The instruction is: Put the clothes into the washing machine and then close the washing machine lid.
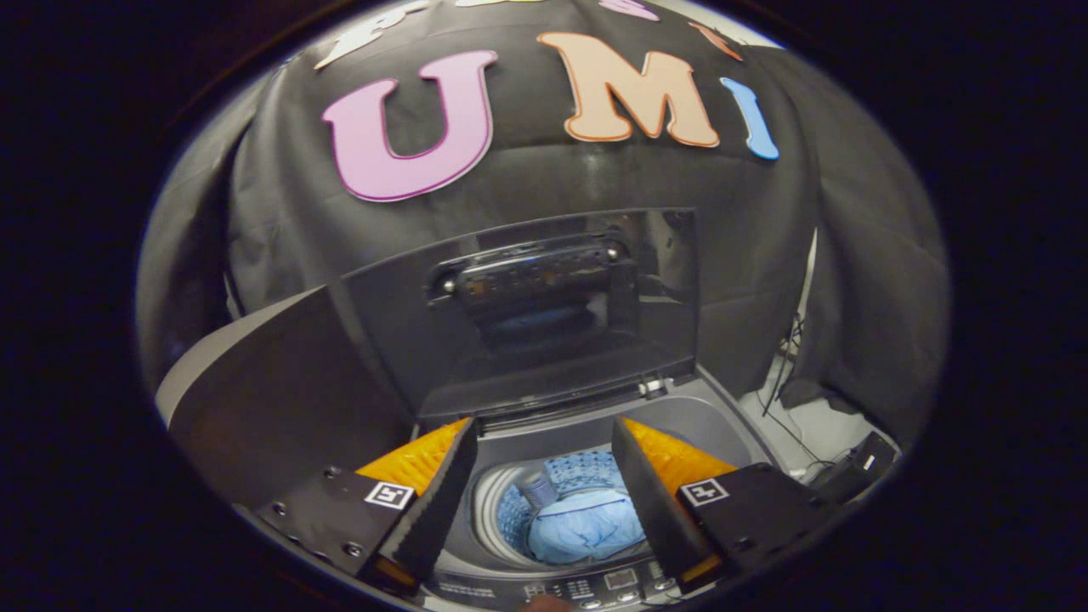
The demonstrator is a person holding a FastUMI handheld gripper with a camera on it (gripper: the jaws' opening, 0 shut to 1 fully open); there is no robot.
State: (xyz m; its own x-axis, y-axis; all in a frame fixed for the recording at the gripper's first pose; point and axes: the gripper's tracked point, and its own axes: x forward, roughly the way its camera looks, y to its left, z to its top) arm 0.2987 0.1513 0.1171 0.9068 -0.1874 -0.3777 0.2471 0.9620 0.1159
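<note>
The washing machine (pixel 722 425) stands below me with its dark glass lid (pixel 552 314) raised upright behind the drum opening. Light blue clothes (pixel 586 527) lie bunched at the bottom of the drum (pixel 491 501), seen between my fingers. My gripper (pixel 544 442) hovers above the opening, open, with nothing between its fingers. The lid's handle (pixel 535 276) sits near the lid's top edge, beyond the fingertips.
The control panel (pixel 612 585) with buttons runs along the machine's near edge under my fingers. A grey board (pixel 255 382) leans left of the lid. Cables and a black box (pixel 850 467) lie on the floor to the right.
</note>
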